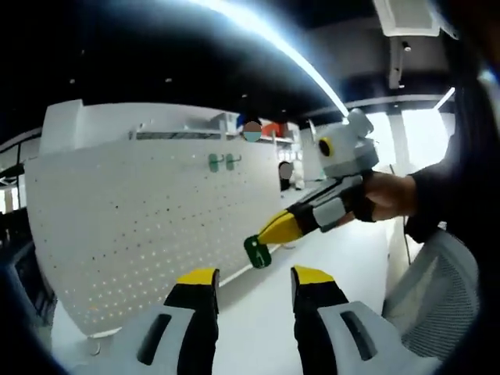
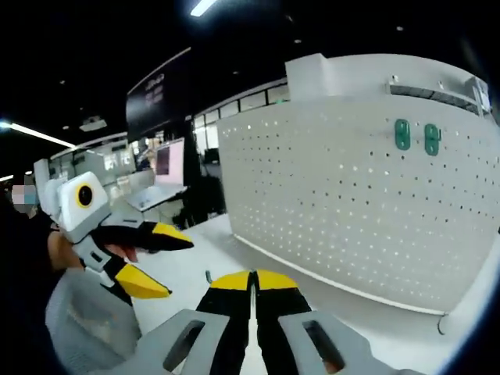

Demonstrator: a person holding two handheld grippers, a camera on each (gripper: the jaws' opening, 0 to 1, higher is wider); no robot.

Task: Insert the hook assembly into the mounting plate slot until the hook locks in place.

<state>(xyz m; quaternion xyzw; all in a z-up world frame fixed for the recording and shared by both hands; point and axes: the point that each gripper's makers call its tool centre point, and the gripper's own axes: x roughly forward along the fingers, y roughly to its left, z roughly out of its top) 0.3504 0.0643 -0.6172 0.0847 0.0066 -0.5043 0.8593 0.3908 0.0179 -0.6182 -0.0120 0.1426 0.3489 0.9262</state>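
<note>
My right hand-held gripper point(image 1: 269, 234), jaws pinched together, grips one green hook point(image 1: 257, 251) at centre frame, off the pegboard point(image 1: 148, 226). Two more green hooks point(image 2: 416, 136) (a pair) hang upper right on it. My left hand-held gripper point(image 1: 254, 285) gapes, holding nothing.

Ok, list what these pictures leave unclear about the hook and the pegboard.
- Green hook piece, left gripper view: its shape is too small and blurred to read, partly covered by the right gripper.
- Right gripper view: the shut right gripper hides whatever it holds.
- Two green plates on the pegboard: slots too small to see.
</note>
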